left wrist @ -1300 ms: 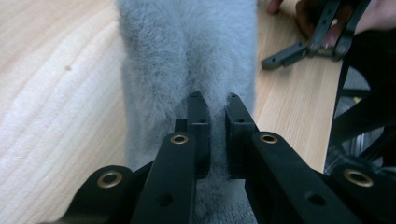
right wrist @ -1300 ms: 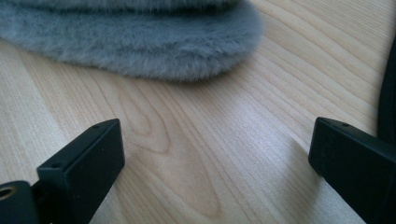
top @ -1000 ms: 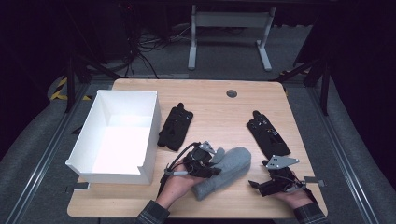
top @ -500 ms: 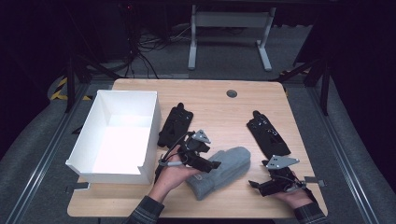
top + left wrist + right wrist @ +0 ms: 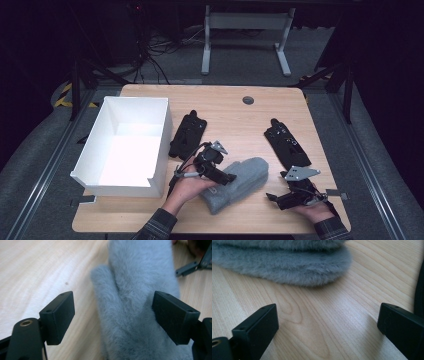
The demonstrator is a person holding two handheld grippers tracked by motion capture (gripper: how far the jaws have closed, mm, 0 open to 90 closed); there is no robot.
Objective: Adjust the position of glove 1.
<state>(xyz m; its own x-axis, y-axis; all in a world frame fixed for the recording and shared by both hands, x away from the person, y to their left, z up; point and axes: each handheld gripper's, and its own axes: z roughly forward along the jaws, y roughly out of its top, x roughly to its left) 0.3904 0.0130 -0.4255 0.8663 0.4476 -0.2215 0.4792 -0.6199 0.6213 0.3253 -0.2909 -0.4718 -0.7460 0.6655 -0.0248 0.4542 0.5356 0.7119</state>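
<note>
Left gripper just been opening, jaws wide around the mitten — not pinching; right gripper wide open — empty.

A grey, fuzzy mitten is noted on a light wood-grain table. The box is white throughout. Two flat holders are black. Both the left gripper and right gripper are black, the latter topped with a grey plate.
</note>
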